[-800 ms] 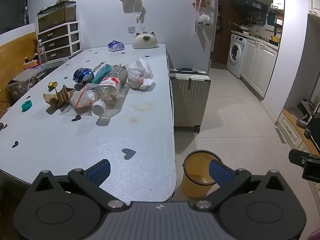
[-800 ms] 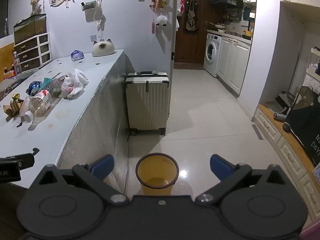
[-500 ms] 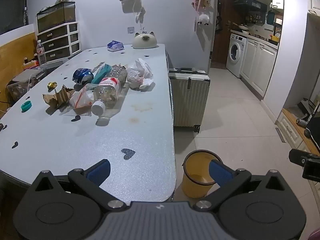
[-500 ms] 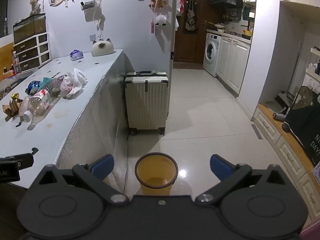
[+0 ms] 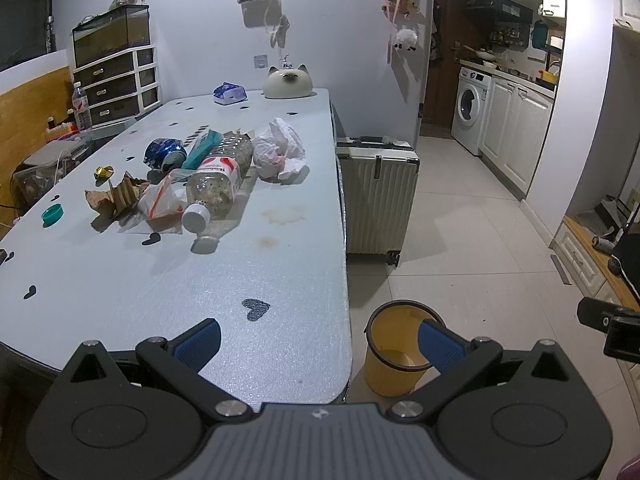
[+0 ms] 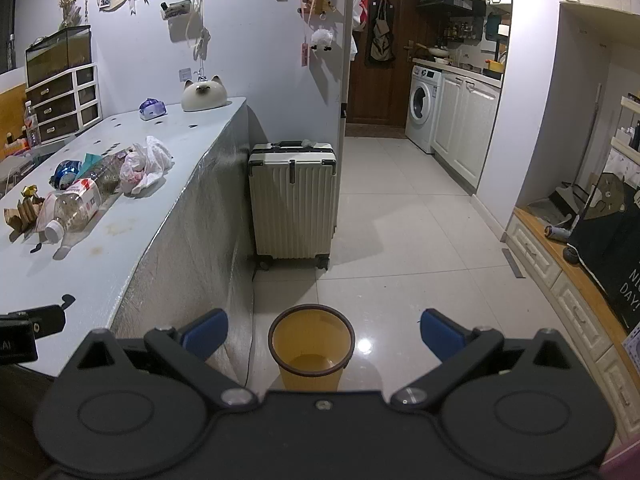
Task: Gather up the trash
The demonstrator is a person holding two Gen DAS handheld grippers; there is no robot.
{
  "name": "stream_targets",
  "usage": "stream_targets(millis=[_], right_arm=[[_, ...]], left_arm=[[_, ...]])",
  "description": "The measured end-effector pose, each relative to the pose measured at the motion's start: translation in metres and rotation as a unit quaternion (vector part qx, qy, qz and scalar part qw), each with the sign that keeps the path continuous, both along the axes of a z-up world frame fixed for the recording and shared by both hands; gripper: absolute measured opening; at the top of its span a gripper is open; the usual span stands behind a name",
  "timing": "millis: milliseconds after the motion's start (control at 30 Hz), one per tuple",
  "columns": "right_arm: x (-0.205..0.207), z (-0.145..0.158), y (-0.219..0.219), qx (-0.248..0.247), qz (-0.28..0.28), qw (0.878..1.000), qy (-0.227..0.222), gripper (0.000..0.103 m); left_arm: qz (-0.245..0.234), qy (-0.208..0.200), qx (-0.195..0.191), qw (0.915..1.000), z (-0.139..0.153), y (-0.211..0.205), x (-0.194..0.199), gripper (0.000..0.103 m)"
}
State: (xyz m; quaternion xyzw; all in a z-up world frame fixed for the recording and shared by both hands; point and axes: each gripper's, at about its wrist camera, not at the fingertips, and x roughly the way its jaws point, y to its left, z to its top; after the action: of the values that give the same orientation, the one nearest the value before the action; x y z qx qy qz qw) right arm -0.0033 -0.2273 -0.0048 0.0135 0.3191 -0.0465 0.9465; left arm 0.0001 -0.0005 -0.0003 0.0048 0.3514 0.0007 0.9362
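Trash heap mid-table (image 5: 120,288): clear bottle (image 5: 218,184) w/ white cap, crumpled white bag (image 5: 280,150) beside it. Yellow bin (image 6: 311,346) empty. Left gripper (image 5: 318,340), right gripper (image 6: 323,330) both spread, holding nothing.

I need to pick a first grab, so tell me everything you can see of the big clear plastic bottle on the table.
The big clear plastic bottle lies on its side in the litter pile on the pale grey table, white cap on and pointing toward the camera. A red-and-white label wraps its middle; brownish residue shows inside. A clear zip bag sits against its left side, and a crumpled white plastic bag sits to its right.
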Motion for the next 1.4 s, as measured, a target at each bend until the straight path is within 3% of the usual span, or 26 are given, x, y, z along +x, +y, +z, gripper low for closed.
stream_targets(millis=[1400], right_arm=[[0.0015, -0.0012, 0.0011, -0.002, 0.000, 1.000, 0.002, 0.103]], left_arm=[[0.000, -0.003, 0.001, 1.0000, 0.0082, -0.0064, 0.0031, 0.103]])
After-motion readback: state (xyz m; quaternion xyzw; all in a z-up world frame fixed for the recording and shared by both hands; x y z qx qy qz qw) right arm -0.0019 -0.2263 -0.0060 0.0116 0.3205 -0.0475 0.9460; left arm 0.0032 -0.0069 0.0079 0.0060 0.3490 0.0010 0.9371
